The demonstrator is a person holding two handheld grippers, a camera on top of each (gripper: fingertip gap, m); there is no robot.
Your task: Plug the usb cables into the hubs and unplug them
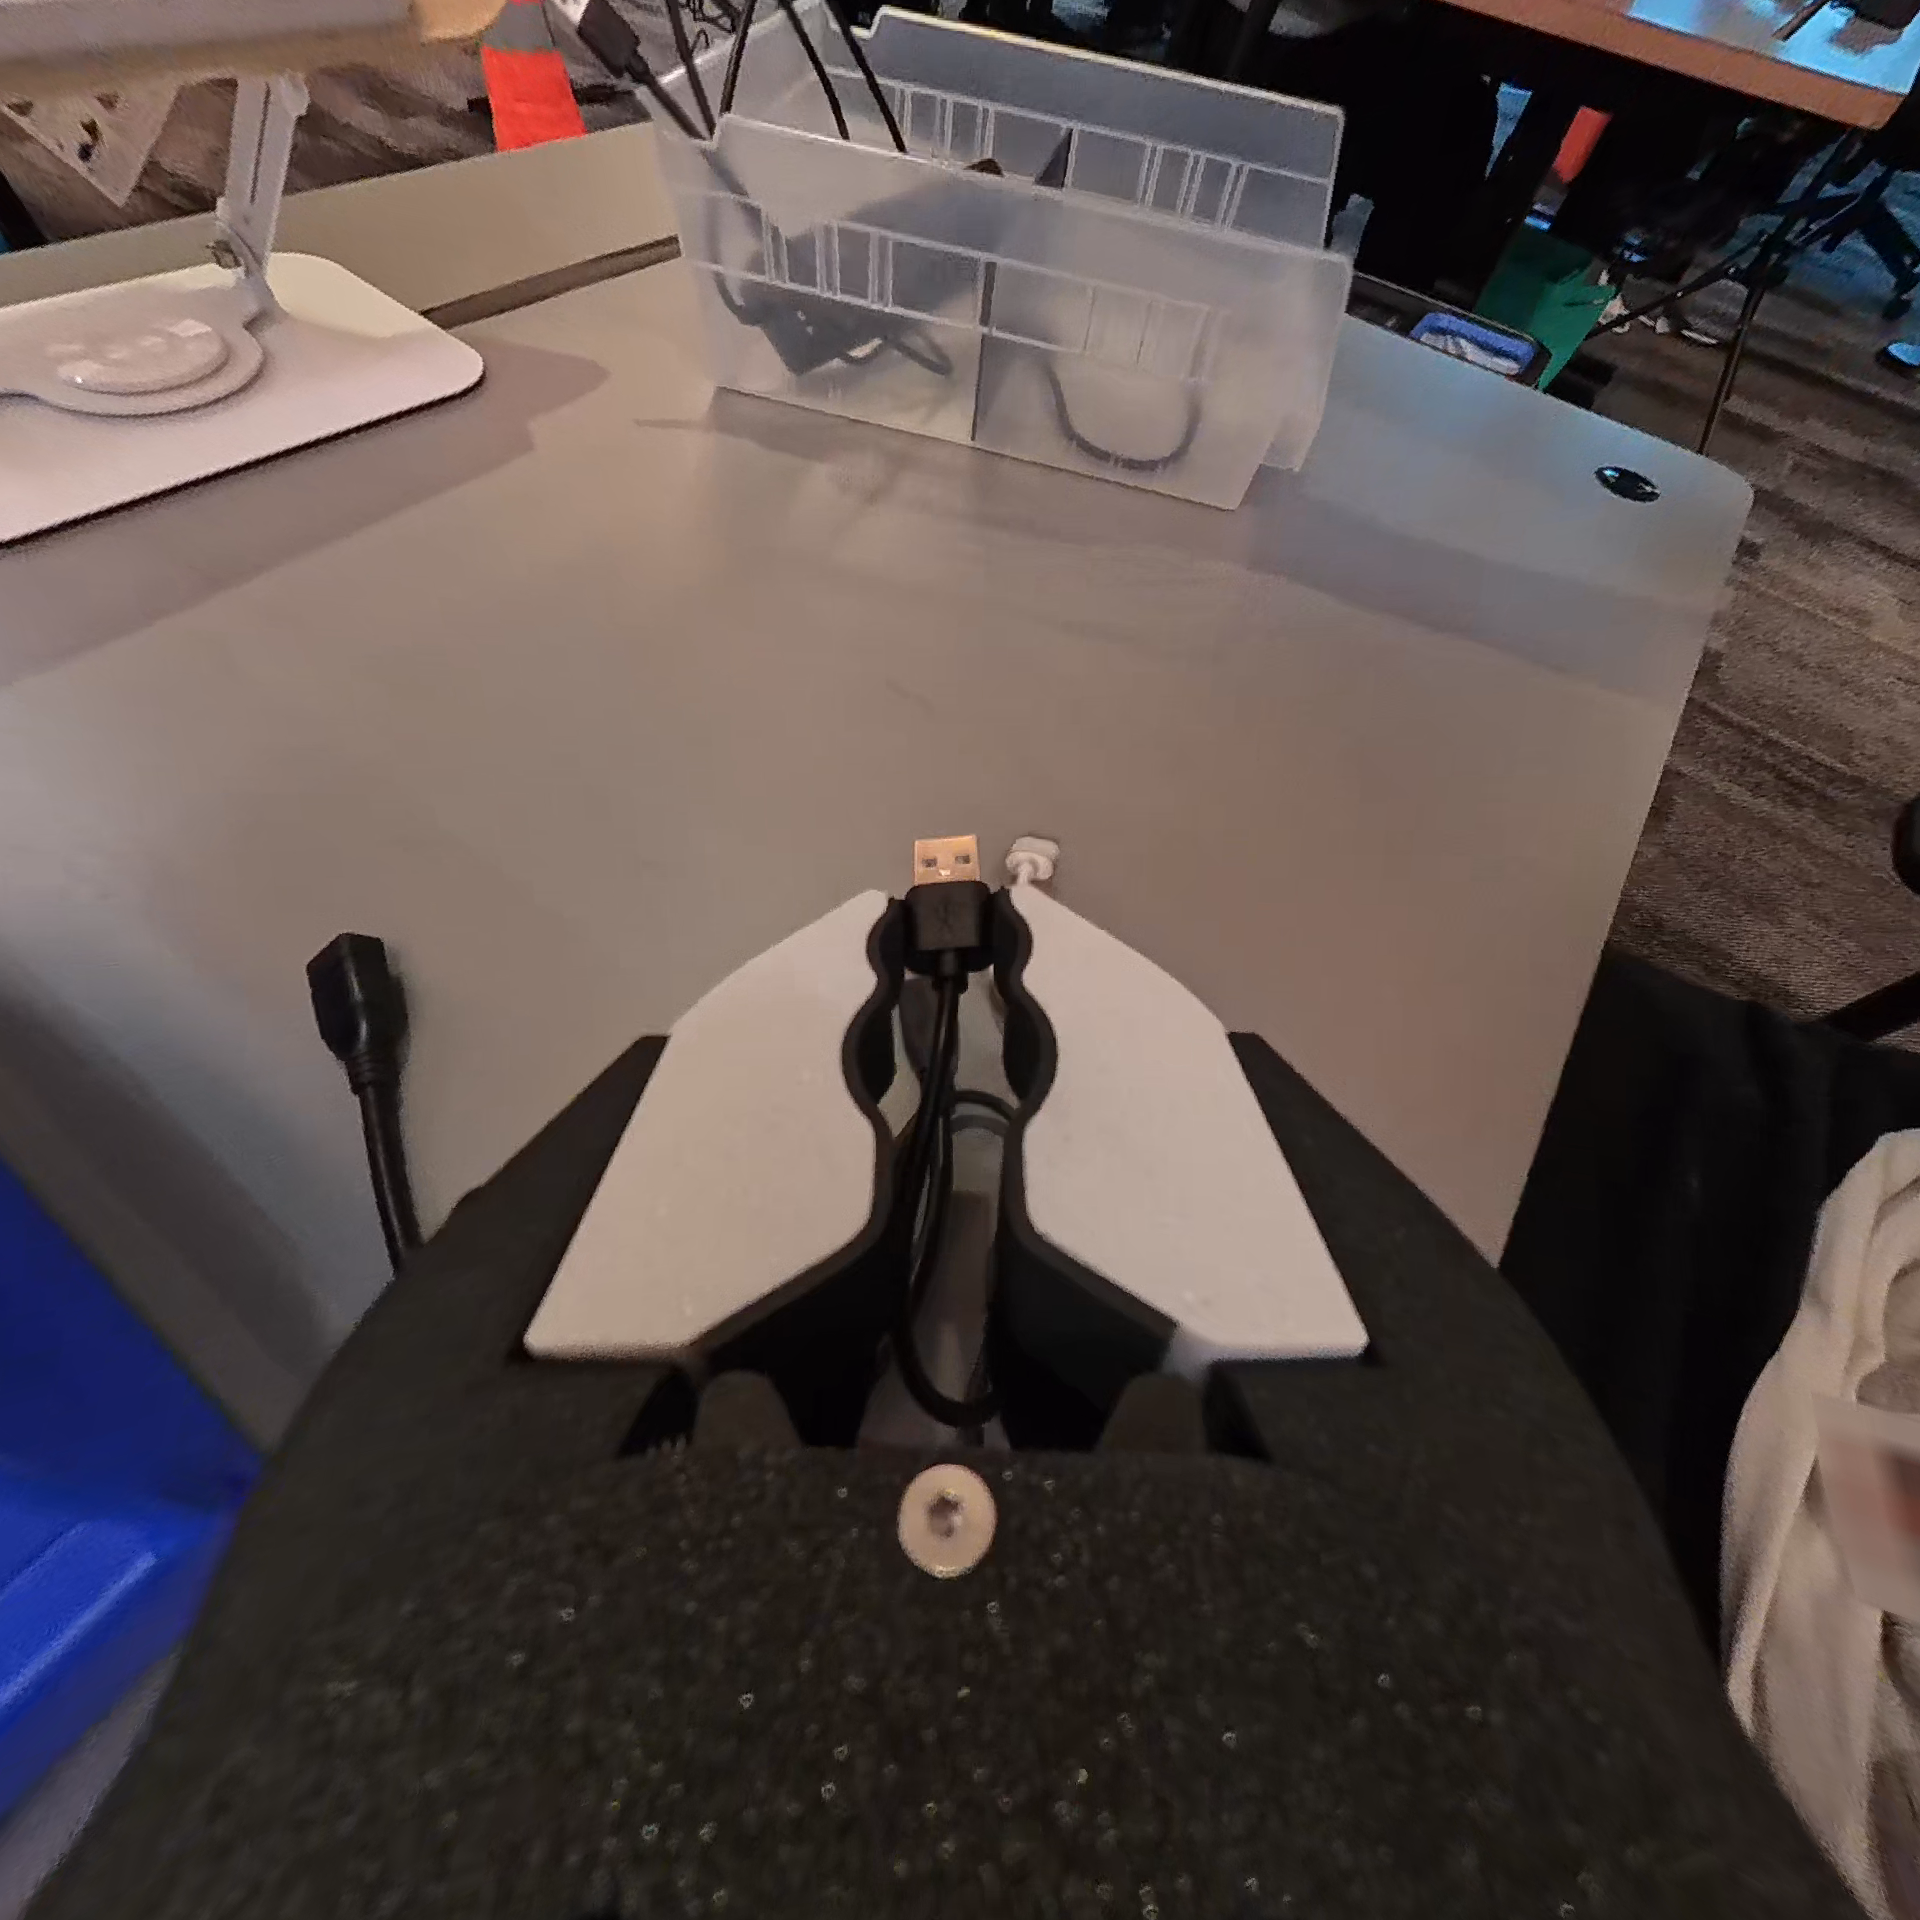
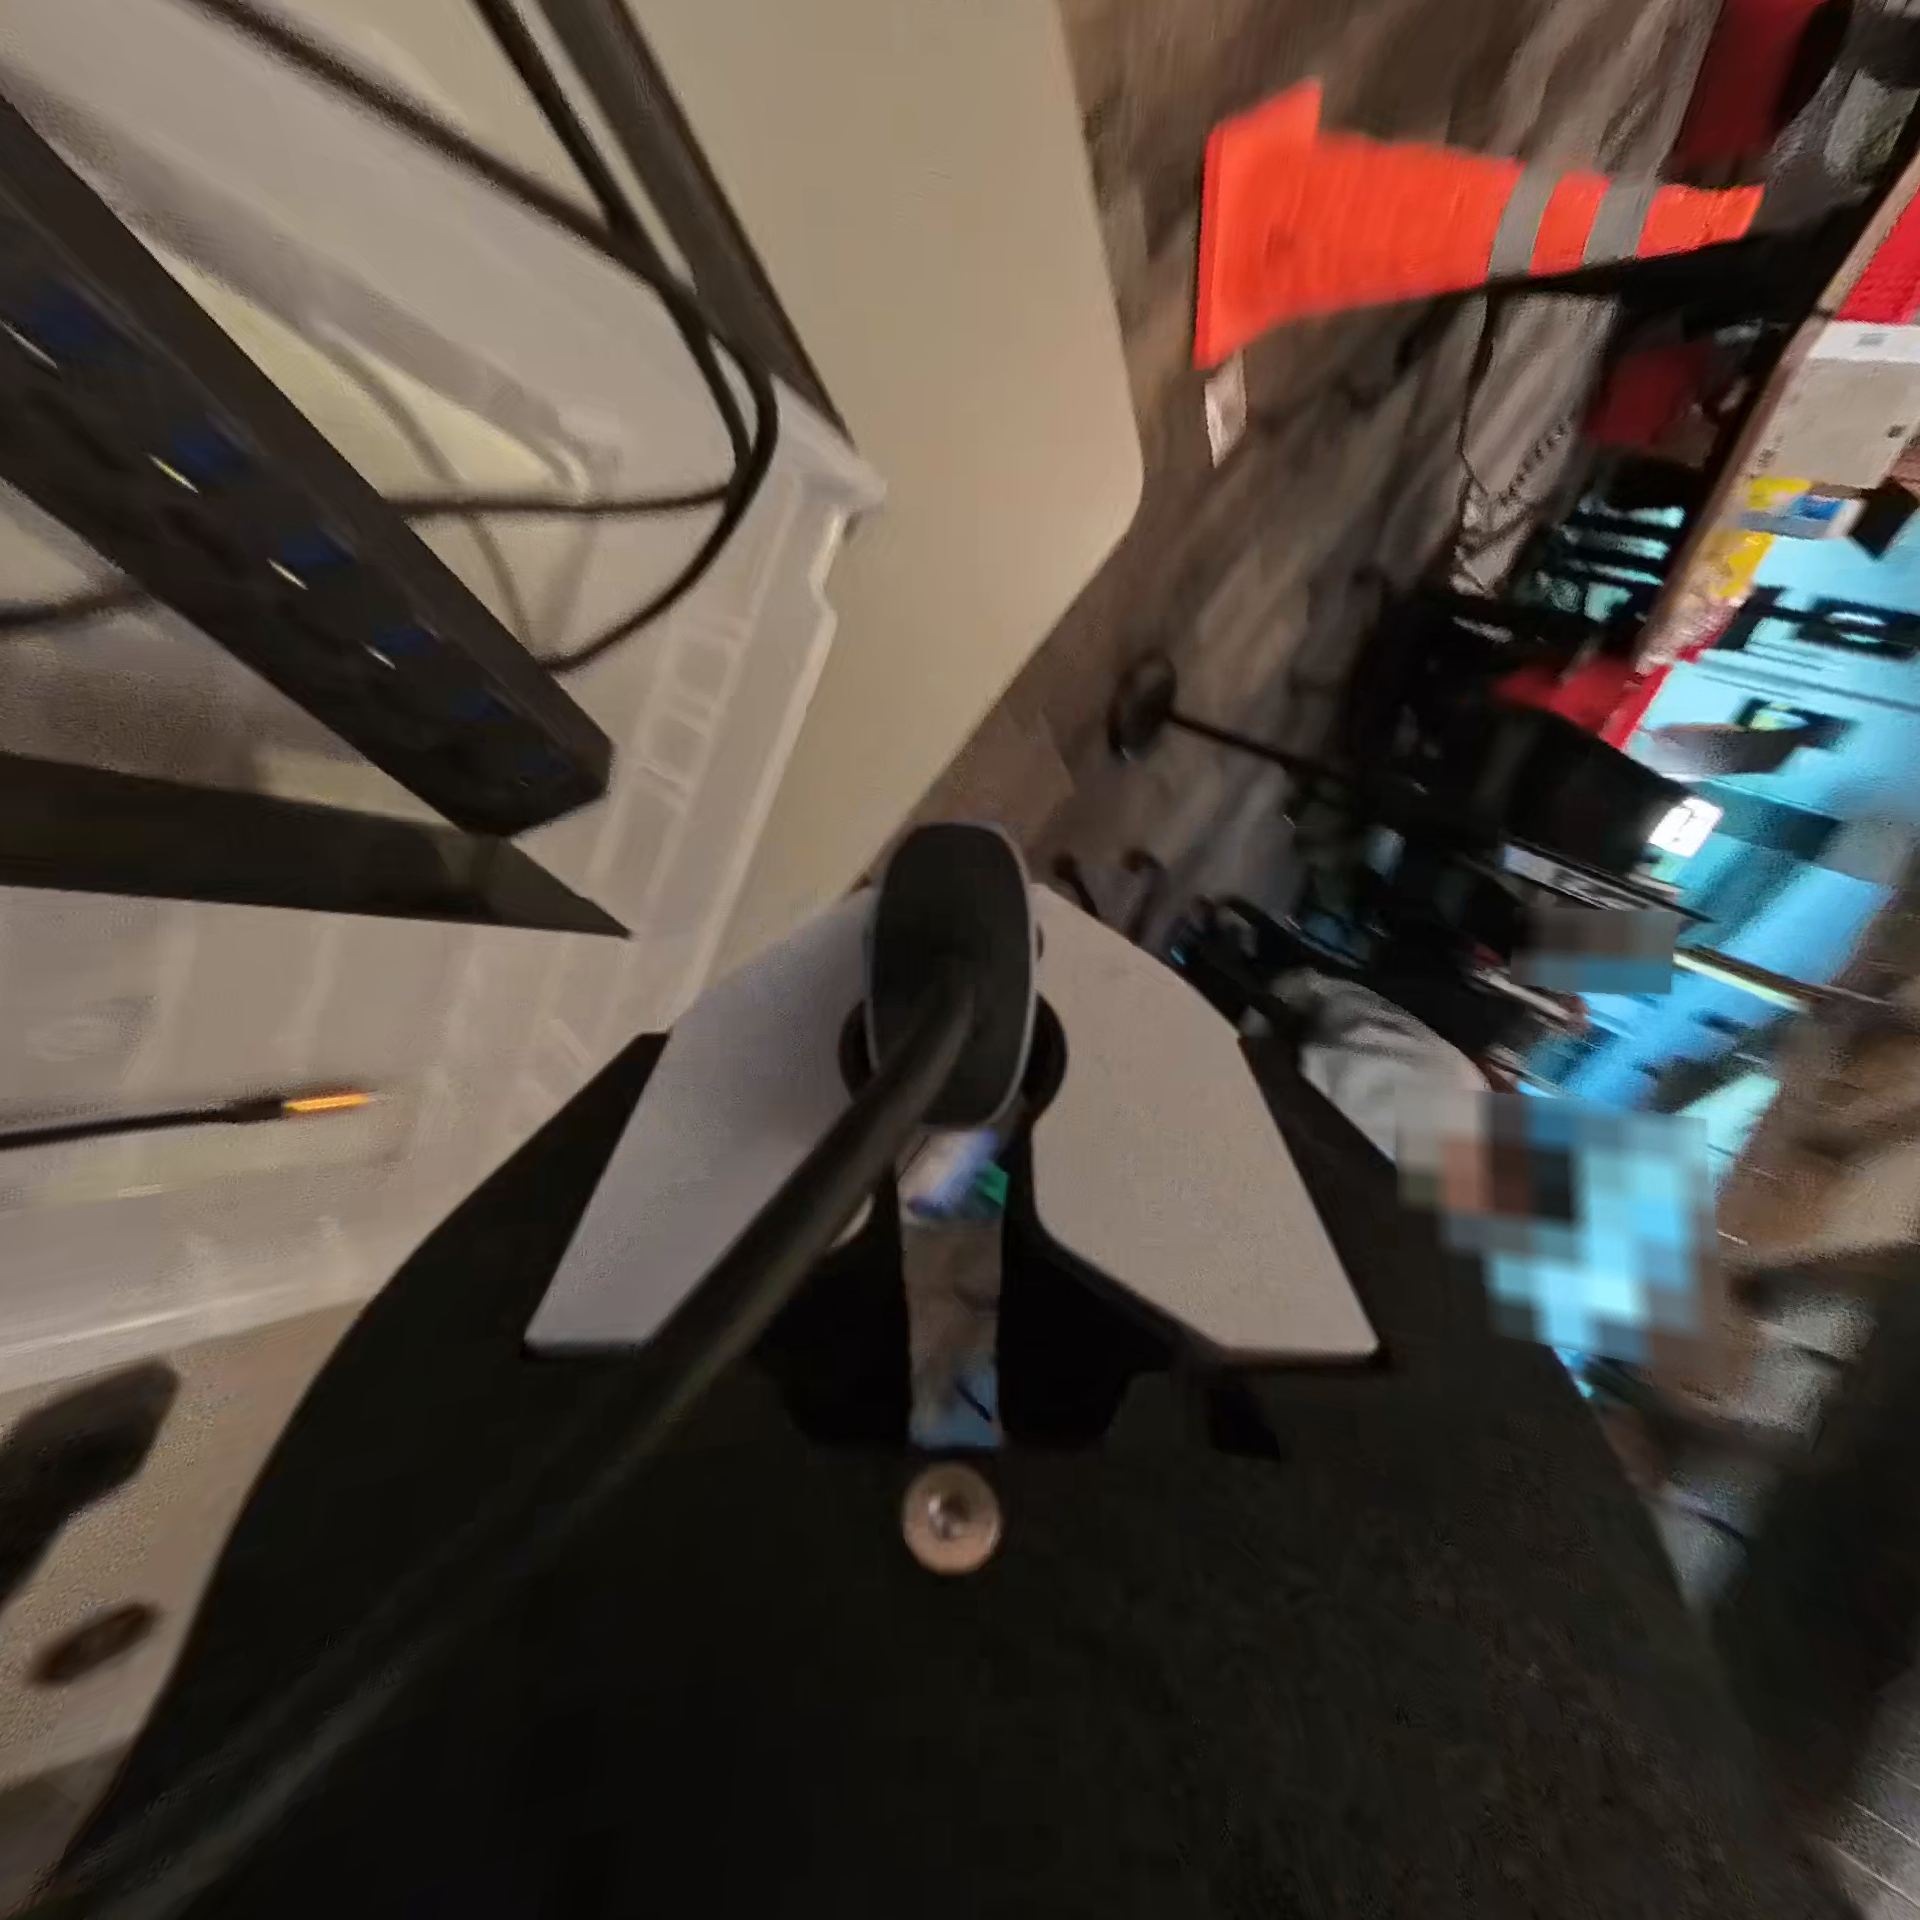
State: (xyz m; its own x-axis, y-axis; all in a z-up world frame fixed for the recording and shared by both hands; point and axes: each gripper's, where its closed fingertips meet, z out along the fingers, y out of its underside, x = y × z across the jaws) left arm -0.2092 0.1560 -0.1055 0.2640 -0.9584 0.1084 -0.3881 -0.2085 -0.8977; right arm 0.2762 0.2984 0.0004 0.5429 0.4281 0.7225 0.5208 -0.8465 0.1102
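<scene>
Left claw point(image 1: 948, 914) pinches USB plug point(image 1: 945, 888); right claw point(image 2: 951, 935) clamps black connector point(image 2: 951, 966); bin point(image 1: 997, 312) holds cables.

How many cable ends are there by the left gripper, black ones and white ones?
Black cable ends: 2, the USB plug held in the left gripper and the socket end lying on the table.
White cable ends: 1, the small connector beside the USB plug.
Total: 3.

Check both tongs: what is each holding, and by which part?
Left tongs grip the black USB cable by its plug housing, metal tip protruding. Right tongs grip a black cable connector by its body.
</scene>
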